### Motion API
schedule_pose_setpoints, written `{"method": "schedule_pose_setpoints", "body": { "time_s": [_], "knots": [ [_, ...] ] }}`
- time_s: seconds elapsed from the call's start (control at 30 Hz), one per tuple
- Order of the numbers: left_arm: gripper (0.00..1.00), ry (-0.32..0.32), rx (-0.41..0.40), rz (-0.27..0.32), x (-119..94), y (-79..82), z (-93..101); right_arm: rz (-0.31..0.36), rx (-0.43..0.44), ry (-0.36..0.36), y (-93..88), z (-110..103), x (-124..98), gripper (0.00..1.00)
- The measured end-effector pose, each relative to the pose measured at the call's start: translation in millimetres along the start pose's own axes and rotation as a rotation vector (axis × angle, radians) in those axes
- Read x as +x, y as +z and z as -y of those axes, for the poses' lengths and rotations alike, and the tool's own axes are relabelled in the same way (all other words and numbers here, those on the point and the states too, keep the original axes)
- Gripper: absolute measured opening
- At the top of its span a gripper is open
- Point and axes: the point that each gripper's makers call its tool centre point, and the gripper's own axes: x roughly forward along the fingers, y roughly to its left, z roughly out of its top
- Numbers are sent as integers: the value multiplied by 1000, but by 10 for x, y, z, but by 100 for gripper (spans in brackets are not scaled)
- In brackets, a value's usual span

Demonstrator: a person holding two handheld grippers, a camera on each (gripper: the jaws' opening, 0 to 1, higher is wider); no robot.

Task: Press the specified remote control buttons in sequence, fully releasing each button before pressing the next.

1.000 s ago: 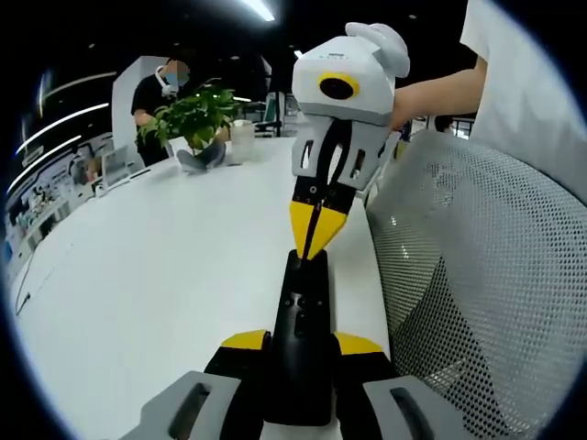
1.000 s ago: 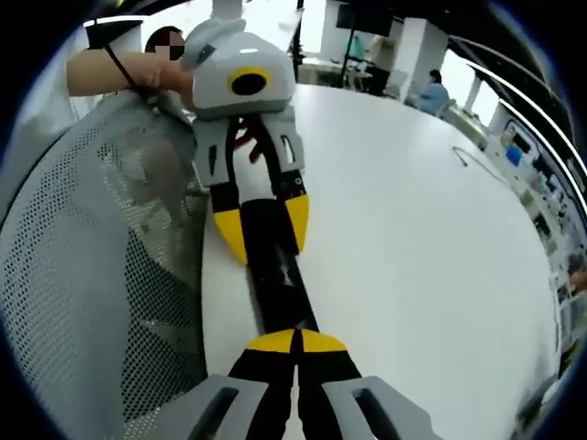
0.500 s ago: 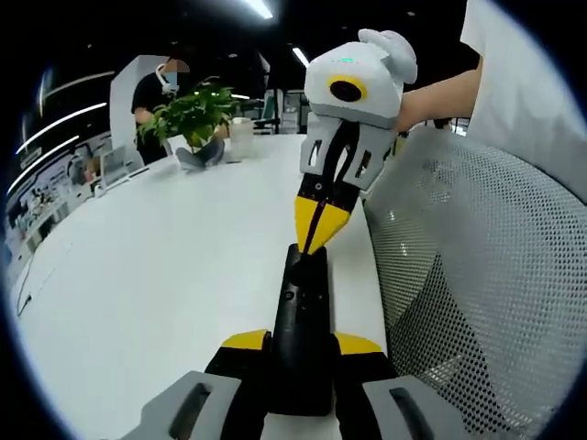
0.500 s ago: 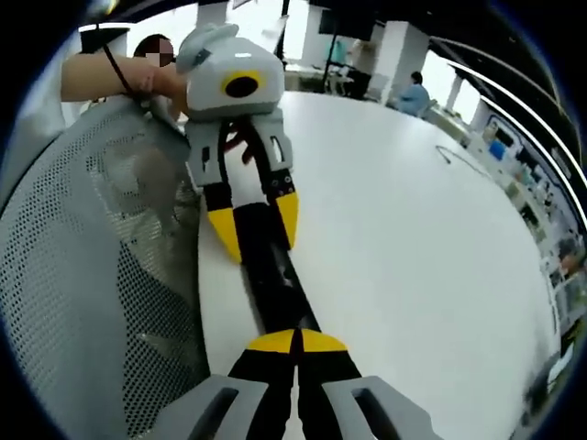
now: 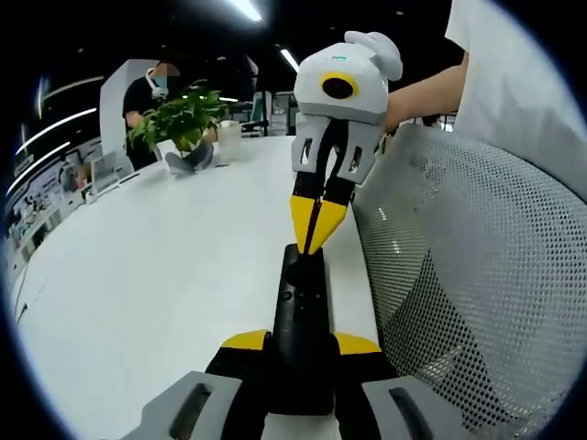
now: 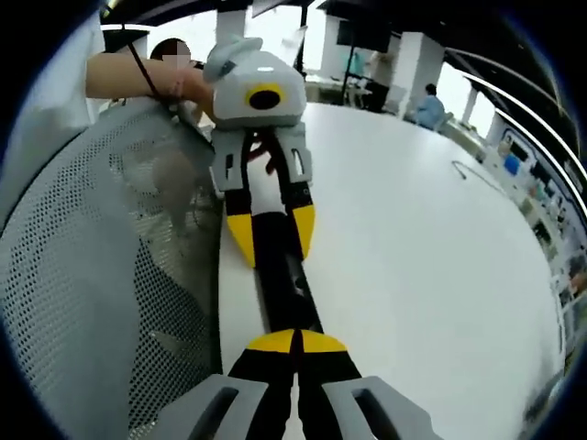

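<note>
The remote control (image 5: 301,321), a long black handset, lies on the white table (image 5: 156,275) close to the table edge that borders the grey mesh chair back (image 5: 477,302). I see my left gripper (image 5: 300,344) clamped across the near end of the remote control, one yellow-tipped jaw on each side of its body. In the right gripper view the same gripper (image 6: 272,234) appears from the far side, grasping the remote control (image 6: 286,284). My right gripper (image 6: 296,341) has its jaws pressed together with no gap, the yellow tips meeting on the upper face of the remote control at its opposite end. In the left gripper view these closed tips (image 5: 313,223) touch the far end of the handset. A potted plant (image 5: 181,124) stands on the table well beyond the remote control, with a seated person (image 5: 147,101) behind it.
</note>
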Motion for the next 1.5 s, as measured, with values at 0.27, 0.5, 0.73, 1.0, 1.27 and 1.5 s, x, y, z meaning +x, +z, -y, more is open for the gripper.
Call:
{"method": "schedule_pose_setpoints", "body": {
  "time_s": [0.27, 0.5, 0.73, 1.0, 1.27, 1.5],
  "knots": [
    [25, 0, 0, 5, -1, 1, 0, -32, -44, 24, -6, 9, 39, 0],
    [25, 1, -3, 6, 3, 4, -3, -94, -113, 56, -9, 15, 57, 0],
    [25, 0, -3, 5, 1, 9, 0, -205, -204, 89, -19, 13, 77, 0],
    [25, -5, -2, 7, 9, 13, -2, -231, -167, 101, -36, 35, 72, 0],
    [25, -10, -3, 11, 7, 16, -3, -117, -30, 106, -19, 48, 53, 0],
    [25, -14, -19, 21, 0, 16, -5, -79, 46, 115, 50, 52, 46, 7]
  ]
}}
